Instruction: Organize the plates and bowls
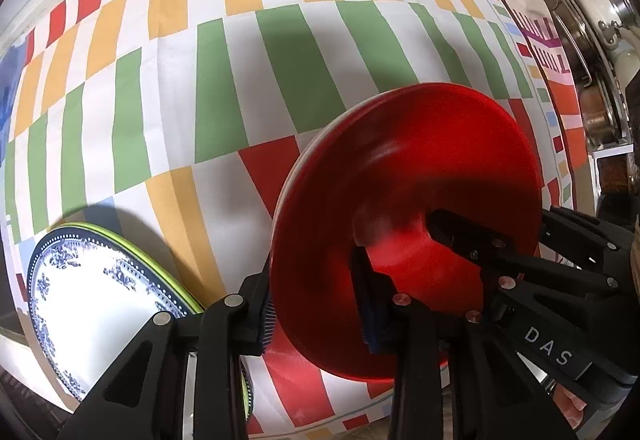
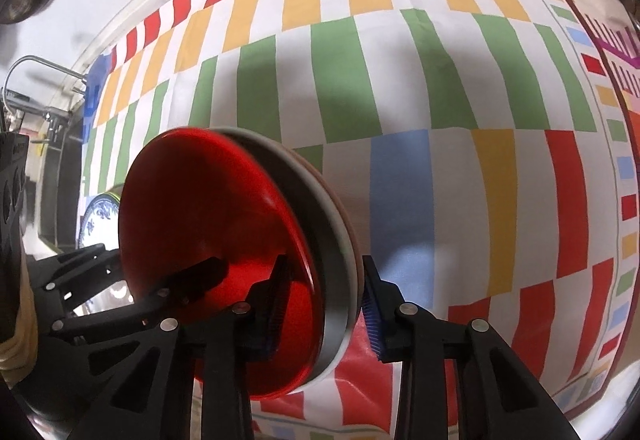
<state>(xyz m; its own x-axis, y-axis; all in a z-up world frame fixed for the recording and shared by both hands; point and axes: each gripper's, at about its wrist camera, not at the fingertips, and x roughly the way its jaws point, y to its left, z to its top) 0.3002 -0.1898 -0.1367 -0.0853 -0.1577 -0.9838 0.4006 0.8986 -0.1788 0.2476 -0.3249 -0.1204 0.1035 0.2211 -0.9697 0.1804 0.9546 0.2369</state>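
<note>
Glossy red plate (image 1: 408, 176), matt tablecloth (image 1: 280, 52)

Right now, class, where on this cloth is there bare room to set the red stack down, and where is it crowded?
Free: the green-striped middle of the cloth, and the blue and yellow panels right of the stack. Crowded: the near left edge by the blue-patterned plate.

Blue-and-white patterned round plate (image 1: 92, 292): left gripper's black frame is covering its lower edge.
Stack under translucent red round plate (image 2: 208, 224): motion blur is smearing its rims; possibly two pale dishes.
Shiny metal pots (image 1: 592, 52): frame's edge is cropping them.
</note>
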